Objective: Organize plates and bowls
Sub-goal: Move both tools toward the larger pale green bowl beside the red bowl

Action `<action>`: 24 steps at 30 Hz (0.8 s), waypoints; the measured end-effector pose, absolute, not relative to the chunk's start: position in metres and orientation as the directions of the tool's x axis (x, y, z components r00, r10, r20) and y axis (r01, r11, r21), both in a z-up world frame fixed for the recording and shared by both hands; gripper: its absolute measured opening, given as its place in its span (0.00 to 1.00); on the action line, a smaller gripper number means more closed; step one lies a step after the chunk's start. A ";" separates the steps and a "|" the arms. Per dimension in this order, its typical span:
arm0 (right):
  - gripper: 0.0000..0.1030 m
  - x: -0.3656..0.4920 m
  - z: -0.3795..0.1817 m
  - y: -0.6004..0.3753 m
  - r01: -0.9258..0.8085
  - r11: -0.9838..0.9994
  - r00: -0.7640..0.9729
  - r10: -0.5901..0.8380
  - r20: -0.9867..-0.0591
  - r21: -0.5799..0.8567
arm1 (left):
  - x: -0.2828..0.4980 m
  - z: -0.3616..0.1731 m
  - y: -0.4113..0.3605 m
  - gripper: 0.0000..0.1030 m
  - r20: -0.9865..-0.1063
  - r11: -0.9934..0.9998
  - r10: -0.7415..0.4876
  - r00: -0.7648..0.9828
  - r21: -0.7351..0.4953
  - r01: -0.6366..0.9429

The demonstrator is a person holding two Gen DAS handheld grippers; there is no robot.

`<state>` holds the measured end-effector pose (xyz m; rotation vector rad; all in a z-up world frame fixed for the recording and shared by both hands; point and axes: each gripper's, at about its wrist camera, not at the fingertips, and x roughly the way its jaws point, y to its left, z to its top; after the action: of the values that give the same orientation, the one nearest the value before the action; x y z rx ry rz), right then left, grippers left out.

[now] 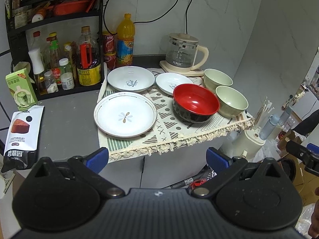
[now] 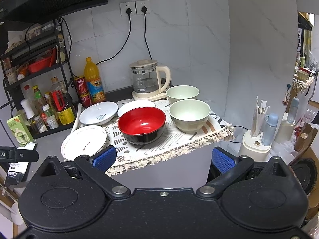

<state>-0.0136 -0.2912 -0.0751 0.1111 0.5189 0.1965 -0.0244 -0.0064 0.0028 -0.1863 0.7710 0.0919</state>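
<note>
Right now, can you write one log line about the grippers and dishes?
left gripper: open, empty | right gripper: open, empty | red bowl, plates, green bowls: on cloth, untouched

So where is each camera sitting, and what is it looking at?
Left wrist: sits on the left gripper, looking down at the flower plate; open jaws show, plus the right gripper at the edge.
Right wrist: sits on the right gripper, facing the red bowl; open jaws show.
Both share the bowls, plates and kettle.
</note>
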 end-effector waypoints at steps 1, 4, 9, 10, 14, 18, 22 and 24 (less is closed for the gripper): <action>1.00 -0.014 -0.076 -0.292 -0.161 0.975 0.850 0.217 -0.480 0.154 | -0.022 0.002 -0.006 1.00 -0.700 0.979 0.012 0.714 -0.136 -0.149; 1.00 -0.012 -0.076 -0.292 -0.155 0.978 0.851 0.206 -0.483 0.143 | -0.018 -0.001 -0.005 1.00 -0.700 0.979 0.004 0.714 -0.142 -0.145; 1.00 -0.011 -0.076 -0.295 -0.149 0.978 0.852 0.201 -0.483 0.145 | -0.016 -0.002 -0.007 1.00 -0.695 0.980 0.003 0.719 -0.143 -0.142; 1.00 -0.010 -0.076 -0.294 -0.143 0.980 0.854 0.194 -0.483 0.140 | -0.016 -0.002 -0.007 1.00 -0.695 0.979 0.002 0.719 -0.145 -0.143; 1.00 -0.007 -0.074 -0.290 -0.142 0.982 0.862 0.185 -0.472 0.127 | -0.015 -0.003 -0.007 1.00 -0.695 0.980 0.005 0.719 -0.139 -0.142; 1.00 -0.002 -0.074 -0.287 -0.155 0.979 0.852 0.200 -0.484 0.133 | -0.014 -0.003 -0.005 1.00 -0.694 0.979 0.012 0.720 -0.138 -0.150; 1.00 0.001 -0.075 -0.286 -0.155 0.977 0.846 0.207 -0.492 0.144 | -0.013 -0.004 -0.003 1.00 -0.698 0.978 0.018 0.716 -0.135 -0.156; 1.00 0.001 -0.075 -0.285 -0.156 0.977 0.846 0.207 -0.492 0.142 | -0.012 -0.003 -0.003 1.00 -0.699 0.979 0.019 0.715 -0.133 -0.157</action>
<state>0.0010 -0.2851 -0.0755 0.0984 0.5297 0.1916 -0.0117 -0.0027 -0.0031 -0.1882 0.7694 0.0980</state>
